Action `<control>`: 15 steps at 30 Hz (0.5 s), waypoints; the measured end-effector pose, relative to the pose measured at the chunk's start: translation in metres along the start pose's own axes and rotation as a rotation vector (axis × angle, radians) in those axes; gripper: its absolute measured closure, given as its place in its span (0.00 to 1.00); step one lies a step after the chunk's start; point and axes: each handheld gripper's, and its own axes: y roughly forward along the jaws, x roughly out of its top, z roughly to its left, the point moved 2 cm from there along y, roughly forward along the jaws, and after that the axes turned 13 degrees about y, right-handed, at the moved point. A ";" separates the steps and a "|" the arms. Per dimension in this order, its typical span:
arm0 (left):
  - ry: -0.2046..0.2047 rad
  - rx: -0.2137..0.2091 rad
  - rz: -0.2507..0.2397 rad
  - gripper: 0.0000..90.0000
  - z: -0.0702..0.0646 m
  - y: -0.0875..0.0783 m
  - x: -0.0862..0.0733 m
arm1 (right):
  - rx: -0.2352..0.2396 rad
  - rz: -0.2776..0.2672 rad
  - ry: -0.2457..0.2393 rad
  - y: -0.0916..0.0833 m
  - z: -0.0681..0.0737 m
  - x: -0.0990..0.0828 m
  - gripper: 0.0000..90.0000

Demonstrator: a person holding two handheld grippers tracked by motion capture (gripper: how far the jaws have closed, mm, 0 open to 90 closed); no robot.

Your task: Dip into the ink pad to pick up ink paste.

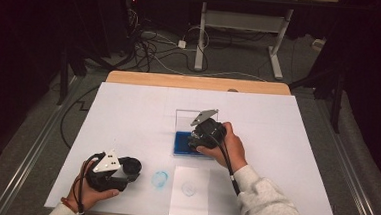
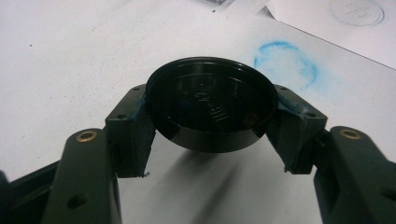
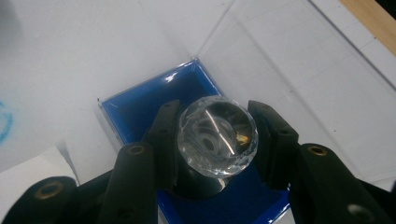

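Faceted stamp (image 3: 217,141) over blue inkpad (image 3: 140,107)

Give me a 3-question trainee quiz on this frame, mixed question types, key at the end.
1. True or false: the left hand-held gripper is shut on a black round cap.
2. What does the right hand-held gripper hold? A) a clear faceted knob B) a blue pen C) a sheet of paper
3. In the high view, what lies between the left hand-held gripper and the small paper sheet on the table's white cover?

Key:
1. True; both pads press its rim.
2. A; it is held over the blue pad of the clear box.
3. A smudged blue ring mark.
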 end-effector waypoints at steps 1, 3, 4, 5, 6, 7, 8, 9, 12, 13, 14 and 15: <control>0.001 0.002 0.001 0.41 0.000 0.000 0.000 | -0.004 0.002 -0.006 0.001 0.001 -0.001 0.64; 0.002 0.001 0.001 0.41 0.000 0.000 0.000 | -0.005 -0.003 -0.012 0.001 0.001 -0.001 0.64; 0.001 0.001 0.001 0.41 0.000 0.000 0.000 | -0.007 -0.001 -0.013 0.001 0.001 -0.001 0.64; 0.004 -0.001 0.003 0.41 -0.001 0.001 0.000 | -0.006 -0.003 -0.013 0.001 0.001 -0.001 0.64; 0.006 -0.001 0.004 0.41 -0.001 0.001 0.000 | -0.005 -0.007 -0.017 0.001 0.001 -0.002 0.64; 0.006 -0.002 0.004 0.41 -0.001 0.001 0.001 | -0.007 -0.008 -0.021 0.001 0.001 -0.002 0.64; 0.006 -0.002 0.004 0.41 -0.001 0.001 0.001 | -0.006 -0.003 -0.025 0.001 0.001 -0.002 0.64; 0.006 -0.002 0.005 0.41 -0.001 0.001 0.000 | -0.006 -0.001 -0.023 0.000 0.001 -0.002 0.64; 0.008 -0.004 0.009 0.41 -0.001 0.002 0.000 | -0.003 -0.013 -0.012 0.001 -0.001 -0.004 0.64; 0.007 -0.006 0.009 0.41 -0.001 0.002 0.000 | -0.004 -0.017 -0.010 0.001 0.000 -0.004 0.64; 0.008 -0.007 0.009 0.41 -0.001 0.002 0.001 | -0.006 -0.022 -0.017 0.002 0.001 -0.004 0.64; 0.010 -0.008 0.010 0.41 -0.001 0.002 0.001 | -0.012 -0.023 -0.015 0.002 0.002 -0.005 0.64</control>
